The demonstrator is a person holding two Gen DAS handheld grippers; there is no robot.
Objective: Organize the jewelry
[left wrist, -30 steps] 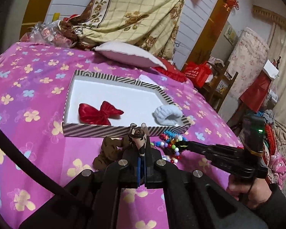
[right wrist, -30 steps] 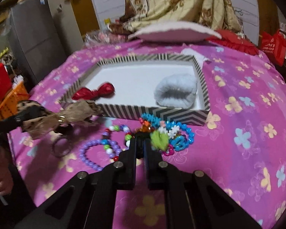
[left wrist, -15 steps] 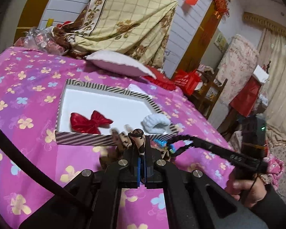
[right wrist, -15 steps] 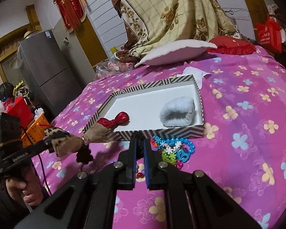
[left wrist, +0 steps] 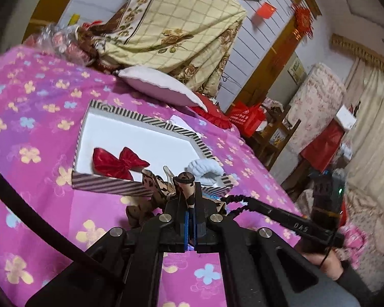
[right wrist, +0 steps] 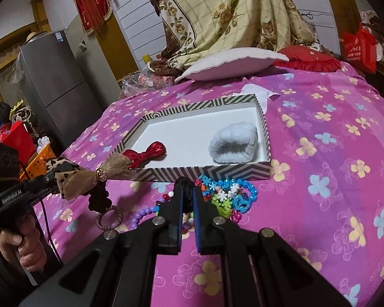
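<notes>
Leopard bow: brown spotted fabric, beaded middle, pinched in the left gripper, held above the striped box's near-left corner.
Right gripper: narrow gap, whether holding cannot tell.
Since earlier: bow had risen off the bedspread toward the box.

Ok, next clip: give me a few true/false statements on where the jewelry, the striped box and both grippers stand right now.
1. The left gripper is shut on the leopard-print bow. True.
2. The red bow lies on the bedspread outside the striped box. False: it lies inside the box.
3. The white fluffy scrunchie lies inside the box. True.
4. The bead bracelets are in the box. False: they lie on the bedspread in front of it.
5. The right gripper holds the scrunchie. False: the scrunchie lies free in the box.
</notes>
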